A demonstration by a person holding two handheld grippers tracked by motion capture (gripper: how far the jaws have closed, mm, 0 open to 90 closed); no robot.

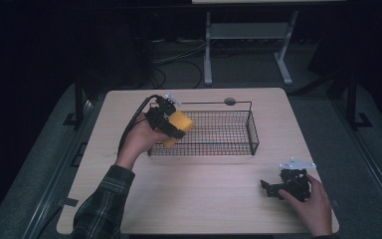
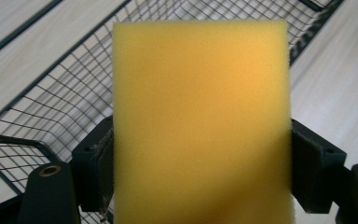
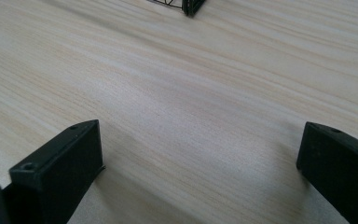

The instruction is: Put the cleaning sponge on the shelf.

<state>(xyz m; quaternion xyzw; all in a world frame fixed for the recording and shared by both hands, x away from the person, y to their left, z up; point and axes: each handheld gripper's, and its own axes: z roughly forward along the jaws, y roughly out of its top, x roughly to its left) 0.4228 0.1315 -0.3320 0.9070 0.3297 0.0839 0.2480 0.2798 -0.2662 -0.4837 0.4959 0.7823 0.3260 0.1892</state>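
Wooden table across centre of high view, pale grain, dark floor around. Black wire basket in upper centre of tabletop, long side running left to right, open top; same mesh behind and below sponge in left gripper view, 1 corner at top edge of right gripper view. Plaid sleeve entering from lower left of high view, left hand raised at basket's left end. Yellow sponge at left end of basket, overlapping left rim in high view; touching mesh or clear of it: cannot tell. Broad flat face toward camera in left gripper view, covering centre of frame, upper edge near top. Left gripper clamped on sponge: 2 black jaws pressing opposite side edges at lower left and lower right of left gripper view, foam squeezed between pads. Black cable looping left from that gripper. Right hand at lower right of high view, resting on table, well apart from basket. Right gripper low over tabletop, pointing toward frame's left, grey plate on top. Right jaws spread wide apart in right gripper view, bare wood between them.
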